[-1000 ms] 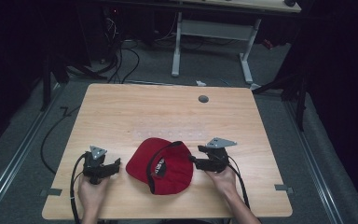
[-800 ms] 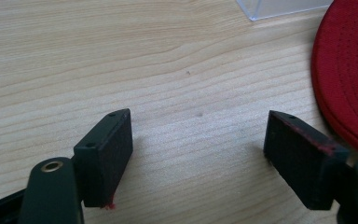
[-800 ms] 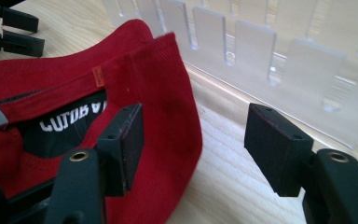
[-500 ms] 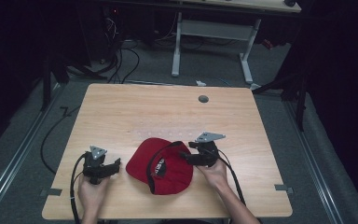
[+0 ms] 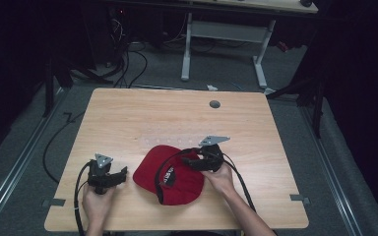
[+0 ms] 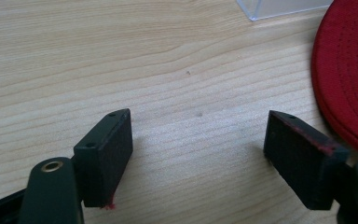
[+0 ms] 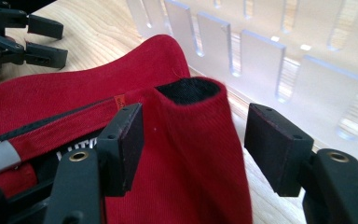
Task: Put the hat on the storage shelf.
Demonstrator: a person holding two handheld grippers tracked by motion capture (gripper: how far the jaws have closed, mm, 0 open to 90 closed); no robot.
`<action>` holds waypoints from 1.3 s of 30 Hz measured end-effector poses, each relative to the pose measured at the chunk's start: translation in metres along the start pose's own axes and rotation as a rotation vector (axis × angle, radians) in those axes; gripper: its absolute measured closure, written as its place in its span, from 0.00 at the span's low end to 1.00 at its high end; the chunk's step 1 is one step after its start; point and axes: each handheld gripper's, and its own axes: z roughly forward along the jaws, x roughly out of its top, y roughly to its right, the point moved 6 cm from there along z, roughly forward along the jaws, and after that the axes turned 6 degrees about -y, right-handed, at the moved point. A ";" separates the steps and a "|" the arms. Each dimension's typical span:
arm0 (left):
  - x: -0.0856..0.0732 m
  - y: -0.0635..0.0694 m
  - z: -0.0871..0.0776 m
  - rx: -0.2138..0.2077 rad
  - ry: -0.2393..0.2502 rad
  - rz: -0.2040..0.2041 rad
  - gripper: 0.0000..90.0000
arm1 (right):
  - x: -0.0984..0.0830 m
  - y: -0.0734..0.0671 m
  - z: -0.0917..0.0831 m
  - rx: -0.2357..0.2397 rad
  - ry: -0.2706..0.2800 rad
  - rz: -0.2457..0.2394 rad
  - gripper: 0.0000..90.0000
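The red baseball cap (image 5: 177, 172) is lying upside down on the wooden bench (image 5: 177, 123), near its front edge, its hollow facing up. Black lining and white lettering are showing inside. Its brim is pointing toward the left, and a red fabric fold with a black inner face is standing up.

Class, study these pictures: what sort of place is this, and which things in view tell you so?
Probably a lab or workshop set up for recording, not a home. A bare wooden table stands on grey carpet amid trailing cables, with another desk frame behind, and a person works a red cap with handheld grippers.
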 end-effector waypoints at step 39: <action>0.000 0.000 0.000 -0.001 0.000 -0.001 0.27 | 0.012 -0.029 -0.002 0.152 -0.016 -0.143 0.90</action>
